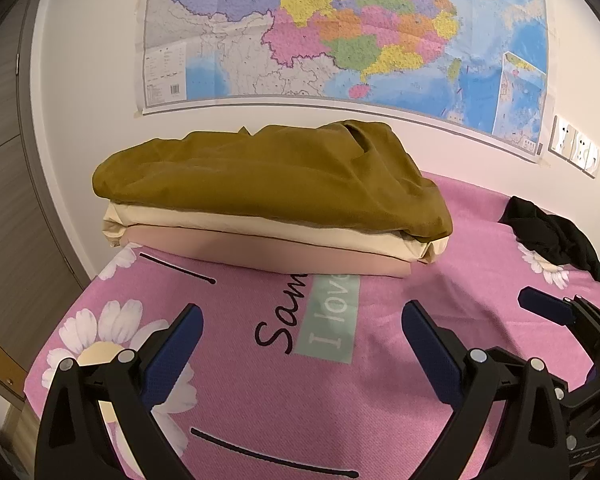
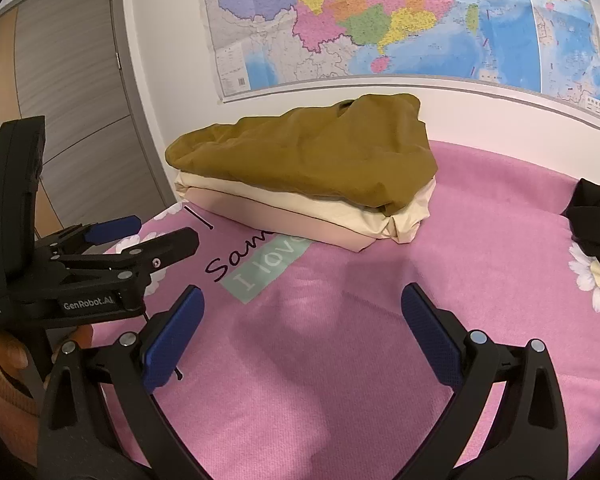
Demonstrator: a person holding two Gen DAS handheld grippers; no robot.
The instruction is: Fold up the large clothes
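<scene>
Black garment (image 1: 552, 232) lies crumpled at the far right of the pink bedspread (image 1: 380, 400), well apart from the folded stack (image 1: 268, 204), so I bring my wide-open, empty left gripper (image 1: 300, 344) and right gripper (image 2: 300, 328) across, meaning to pinch two corners and spread it flat first.

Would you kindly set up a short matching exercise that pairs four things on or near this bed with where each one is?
Things:
1. olive-brown garment
2. black garment
3. map
4. cream folded cloth

Places:
A. hanging on the wall behind the bed
B. crumpled at the far right of the pink bedspread
C. on top of the folded stack
D. in the stack, directly under the top layer

Pairs: 1-C, 2-B, 3-A, 4-D
</scene>
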